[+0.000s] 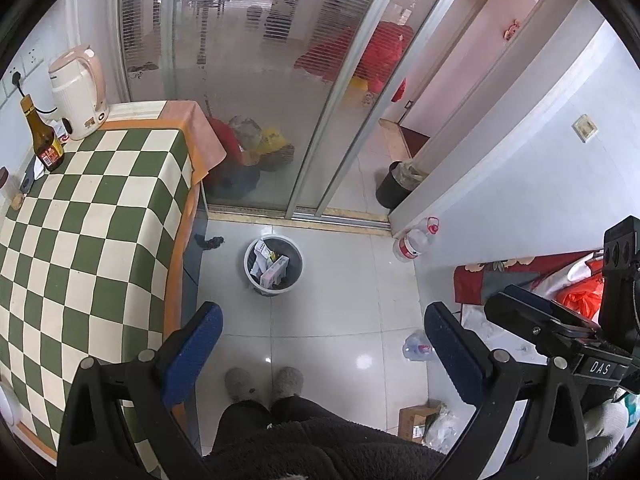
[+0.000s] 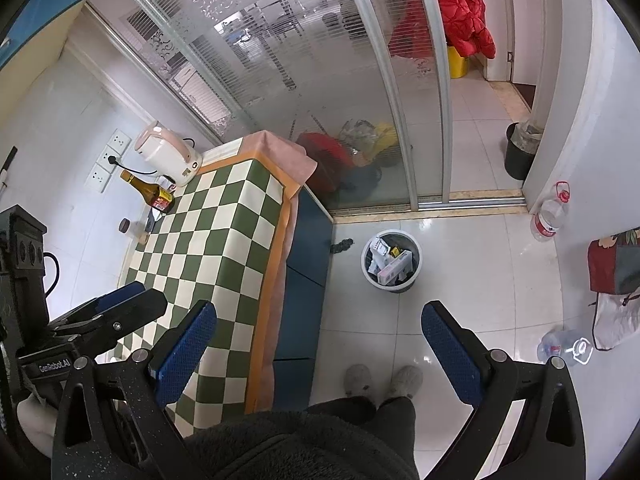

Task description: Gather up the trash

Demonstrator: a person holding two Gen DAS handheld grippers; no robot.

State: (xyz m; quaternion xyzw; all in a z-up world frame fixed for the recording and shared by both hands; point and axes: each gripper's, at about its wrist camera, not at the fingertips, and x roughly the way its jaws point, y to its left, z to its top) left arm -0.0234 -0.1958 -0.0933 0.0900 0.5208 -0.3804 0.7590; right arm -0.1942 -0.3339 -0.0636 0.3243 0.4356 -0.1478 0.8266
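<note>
Left wrist view: left gripper [image 1: 322, 354] held high above the tiled floor, jaws spread wide, nothing between the blue pads [image 1: 200, 344]. Straight ahead, a small white trash bin [image 1: 273, 266] on the floor, near the corner of the checkered table [image 1: 92, 216], already holding paper boxes. To the right, a crushed clear plastic bottle [image 1: 416, 347] lying on the tiles, partly hidden behind the right finger. Further right, near the wall, a cardboard box [image 1: 416, 420] with some plastic wrap beside it. A big water jug [image 1: 414, 242] standing by the wall corner, well apart from the bin.

Right wrist view: right gripper [image 2: 318, 350] also wide open and empty, hovering over the floor beside the table [image 2: 216, 240]. Bin [image 2: 391, 260] ahead, slightly right of the middle. Crushed bottle [image 2: 558, 346] on its side, at the far right.

Probably next for collecting: the crushed bottle. Judged light, thin-walled and slippery, easy to deform and to roll away. Better to pinch across the flattened body or at the stiffer neck, not at the smooth round part.
</note>
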